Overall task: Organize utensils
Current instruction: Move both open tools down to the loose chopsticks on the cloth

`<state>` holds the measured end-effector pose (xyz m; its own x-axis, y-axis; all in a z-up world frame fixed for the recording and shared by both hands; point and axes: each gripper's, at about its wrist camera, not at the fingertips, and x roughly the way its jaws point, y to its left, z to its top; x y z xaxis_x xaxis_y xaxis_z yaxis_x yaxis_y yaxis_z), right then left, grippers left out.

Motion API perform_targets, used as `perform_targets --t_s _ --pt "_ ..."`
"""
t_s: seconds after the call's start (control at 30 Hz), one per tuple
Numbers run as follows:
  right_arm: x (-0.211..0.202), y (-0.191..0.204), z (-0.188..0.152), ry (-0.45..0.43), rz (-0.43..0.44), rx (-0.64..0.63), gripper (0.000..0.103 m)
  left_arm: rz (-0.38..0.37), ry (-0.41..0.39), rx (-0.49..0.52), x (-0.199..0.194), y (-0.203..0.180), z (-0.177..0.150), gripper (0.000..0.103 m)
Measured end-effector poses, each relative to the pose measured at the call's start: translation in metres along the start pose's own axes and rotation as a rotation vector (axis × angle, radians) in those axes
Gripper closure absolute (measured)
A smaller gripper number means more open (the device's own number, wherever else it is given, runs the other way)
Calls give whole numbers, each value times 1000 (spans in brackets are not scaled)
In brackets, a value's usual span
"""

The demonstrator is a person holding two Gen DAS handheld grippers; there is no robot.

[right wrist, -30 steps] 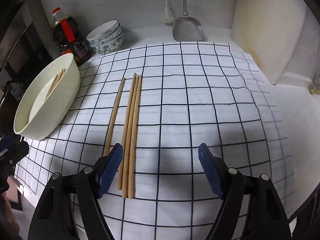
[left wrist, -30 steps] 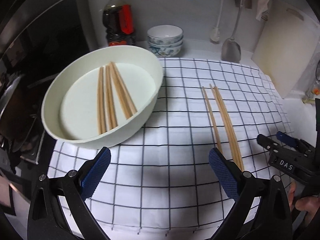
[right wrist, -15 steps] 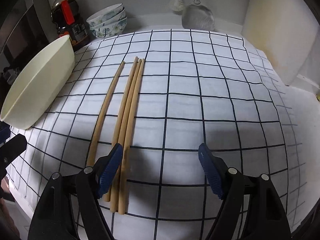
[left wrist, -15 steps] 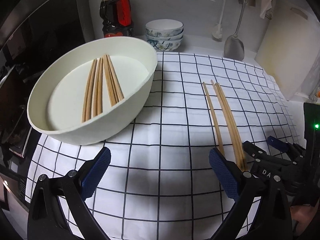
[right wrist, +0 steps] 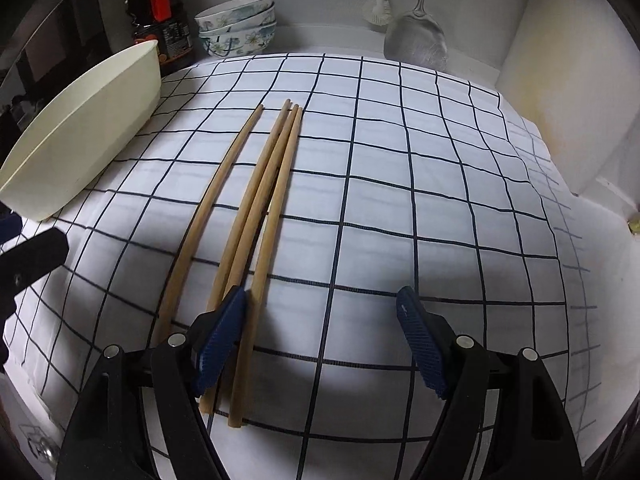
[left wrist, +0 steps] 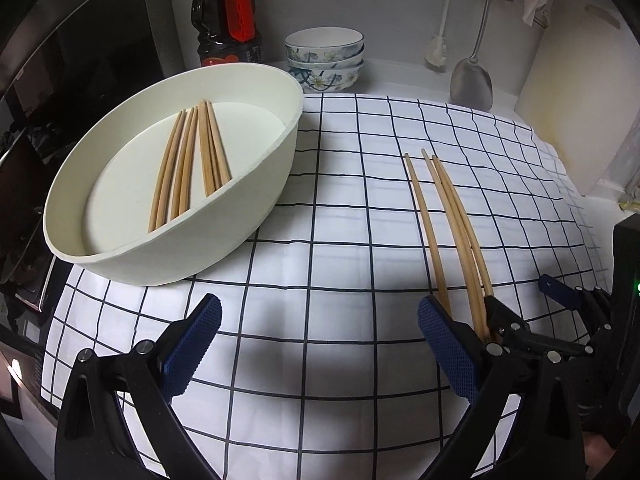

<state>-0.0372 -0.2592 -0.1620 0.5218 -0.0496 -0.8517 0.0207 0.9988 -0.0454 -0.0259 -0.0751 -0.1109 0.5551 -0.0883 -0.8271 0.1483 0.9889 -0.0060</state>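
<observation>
Several loose wooden chopsticks (right wrist: 256, 208) lie side by side on the checked cloth (right wrist: 400, 200), pointing away from me. My right gripper (right wrist: 320, 340) hangs open low over their near ends. Its left pad (right wrist: 220, 332) covers some of them, and one chopstick lies just inside that pad, untouched by the other. A white oval bowl (left wrist: 256, 184) with several chopsticks (left wrist: 188, 164) inside stands on the cloth's left. My left gripper (left wrist: 320, 344) is open and empty over bare cloth in front of the bowl. The loose chopsticks (left wrist: 448, 216) lie to its right, beside the right gripper (left wrist: 560, 320).
Against the back wall stand a dark sauce bottle (left wrist: 226, 20), stacked patterned bowls (left wrist: 326, 58), a hanging brush (left wrist: 438, 52) and a metal spatula (left wrist: 472, 80). A pale cutting board (left wrist: 576, 92) leans at the right. A dark stove (left wrist: 24, 152) borders the left.
Both grippers have sunk closer to the cloth. The right one now reaches the chopsticks' near ends and its view has rolled a little. Both stay open.
</observation>
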Motion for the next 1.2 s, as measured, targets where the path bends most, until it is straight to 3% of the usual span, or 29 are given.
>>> perform_targets --t_s 0.33,0.67,1.13,1.2 --pt "4 -24 4 -16 5 20 29 -32 30 21 16 -21 2 6" --pt "7 -50 10 -29 -6 28 29 2 44 82 44 -47 10 6" --pt "18 -44 24 -44 36 -7 30 0 95 48 76 -51 16 6" --pt "20 -43 27 -46 54 -18 34 -3 94 43 77 -49 17 6"
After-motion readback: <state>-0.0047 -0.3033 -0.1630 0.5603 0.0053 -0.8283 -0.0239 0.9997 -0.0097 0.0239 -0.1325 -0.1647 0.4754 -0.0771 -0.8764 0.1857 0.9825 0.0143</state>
